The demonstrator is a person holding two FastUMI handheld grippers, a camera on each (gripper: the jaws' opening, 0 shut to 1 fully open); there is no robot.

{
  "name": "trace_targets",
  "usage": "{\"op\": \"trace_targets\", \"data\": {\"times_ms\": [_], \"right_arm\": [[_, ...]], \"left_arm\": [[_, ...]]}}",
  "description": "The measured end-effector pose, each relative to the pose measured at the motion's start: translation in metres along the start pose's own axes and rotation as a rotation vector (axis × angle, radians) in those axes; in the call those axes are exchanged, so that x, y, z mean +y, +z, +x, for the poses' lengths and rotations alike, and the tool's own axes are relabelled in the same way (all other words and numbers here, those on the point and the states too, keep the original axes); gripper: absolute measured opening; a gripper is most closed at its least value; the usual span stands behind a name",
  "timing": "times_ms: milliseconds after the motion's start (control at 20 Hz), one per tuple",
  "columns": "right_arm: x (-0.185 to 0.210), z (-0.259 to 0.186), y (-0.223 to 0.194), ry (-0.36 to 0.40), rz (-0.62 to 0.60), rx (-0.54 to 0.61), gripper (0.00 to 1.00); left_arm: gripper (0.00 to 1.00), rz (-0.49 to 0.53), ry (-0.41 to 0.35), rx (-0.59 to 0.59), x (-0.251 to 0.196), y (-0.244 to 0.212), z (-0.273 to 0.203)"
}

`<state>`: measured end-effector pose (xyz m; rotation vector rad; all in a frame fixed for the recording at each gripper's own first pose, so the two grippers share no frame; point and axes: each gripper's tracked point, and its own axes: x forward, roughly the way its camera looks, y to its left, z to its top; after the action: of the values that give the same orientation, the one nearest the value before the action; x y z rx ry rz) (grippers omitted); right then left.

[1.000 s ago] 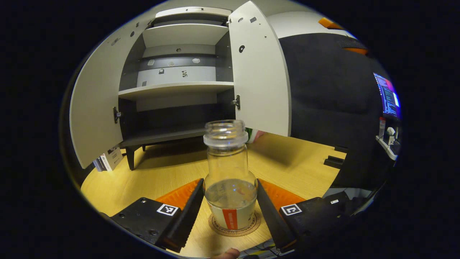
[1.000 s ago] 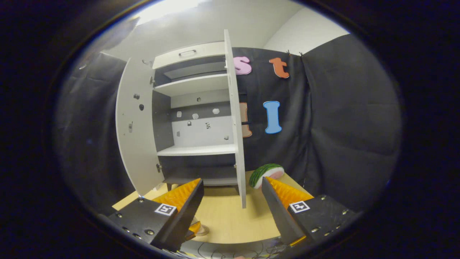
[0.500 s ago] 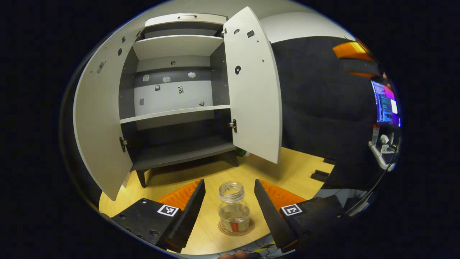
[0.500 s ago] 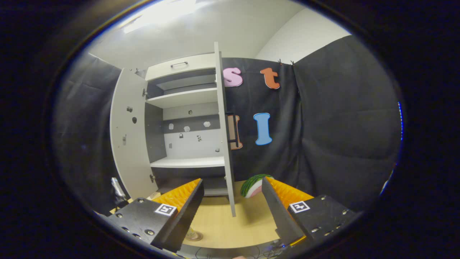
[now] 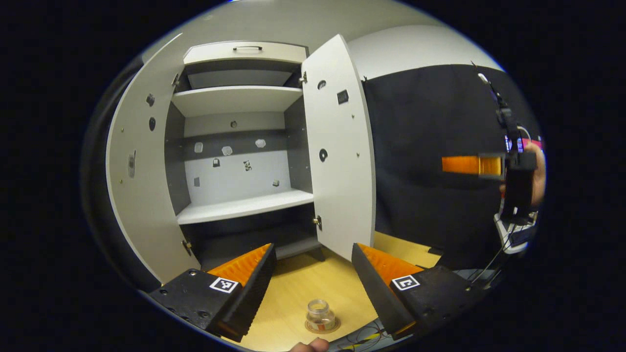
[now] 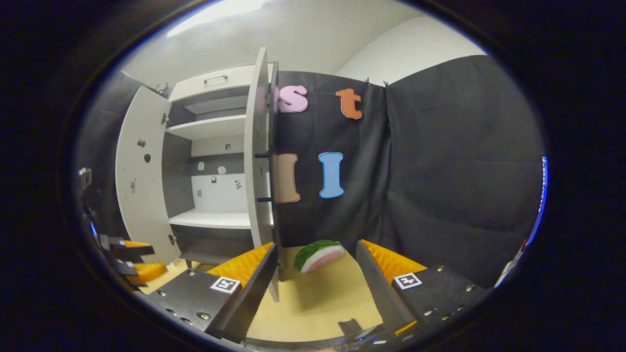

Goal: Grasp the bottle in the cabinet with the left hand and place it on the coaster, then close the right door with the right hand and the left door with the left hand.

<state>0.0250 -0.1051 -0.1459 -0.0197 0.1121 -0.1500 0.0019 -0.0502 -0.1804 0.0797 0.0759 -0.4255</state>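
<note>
The clear, capless bottle point(image 5: 319, 315) stands upright on the round coaster point(image 5: 321, 327) on the wooden table, low between and below my left gripper's fingers. My left gripper point(image 5: 312, 252) is open, well above and back from the bottle. The grey cabinet point(image 5: 239, 146) has both doors swung out: the left door point(image 5: 139, 171) and the right door point(image 5: 340, 161). In the right gripper view the right door point(image 6: 257, 161) is nearly edge-on, with its bar handle point(image 6: 263, 177) on the outer face. My right gripper point(image 6: 317, 249) is open and holds nothing, just right of that door's edge.
A watermelon slice point(image 6: 320, 254) lies on the table point(image 6: 323, 298) by the black cloth wall, right of the cabinet. The other gripper point(image 5: 472, 165) and the hand holding it point(image 5: 537, 177) appear far right in the left gripper view. Cables trail along the table's front edge.
My left gripper has lifted and drawn back from the bottle, which stays on the coaster. My right gripper has shifted right, so the right door now shows its outer side and handle.
</note>
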Motion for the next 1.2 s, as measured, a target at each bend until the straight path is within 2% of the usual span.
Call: {"op": "trace_targets", "data": {"times_ms": [50, 100, 200, 250, 300, 550, 750, 950, 1150, 1200], "right_arm": [[-0.002, 0.008, 0.008, 0.004, -0.002, -0.014, 0.94], [-0.002, 0.016, 0.013, 0.01, 0.005, -0.019, 0.99], [-0.004, 0.036, 0.028, 0.028, 0.01, -0.029, 0.99], [-0.011, 0.047, 0.04, 0.02, 0.004, -0.042, 0.94], [-0.018, 0.059, 0.051, 0.011, -0.003, -0.052, 0.98], [-0.029, 0.108, 0.094, -0.014, -0.01, -0.082, 0.99], [-0.024, 0.146, 0.103, -0.044, 0.044, -0.041, 0.98], [0.004, 0.165, 0.09, 0.0, 0.017, -0.003, 0.99], [0.04, 0.159, 0.094, 0.109, 0.049, -0.01, 0.98], [0.048, 0.157, 0.093, 0.128, 0.073, -0.005, 0.94]], "left_arm": [[0.98, 0.0, 0.008, -0.013, 0.005, 0.015, 0.001], [0.98, 0.012, 0.012, -0.019, 0.01, 0.03, 0.003], [0.98, 0.049, 0.043, -0.025, 0.022, 0.051, 0.007], [0.98, 0.061, 0.056, -0.033, 0.027, 0.059, 0.01], [0.98, 0.07, 0.068, -0.048, 0.031, 0.068, 0.012], [0.98, 0.077, 0.124, -0.09, 0.049, 0.093, 0.02], [0.99, 0.111, 0.153, -0.104, 0.058, 0.098, 0.029], [0.98, 0.059, 0.17, -0.085, 0.06, 0.089, 0.029], [0.98, 0.062, 0.251, -0.088, 0.071, 0.097, 0.017], [0.98, 0.065, 0.28, -0.085, 0.075, 0.098, 0.013]]}}
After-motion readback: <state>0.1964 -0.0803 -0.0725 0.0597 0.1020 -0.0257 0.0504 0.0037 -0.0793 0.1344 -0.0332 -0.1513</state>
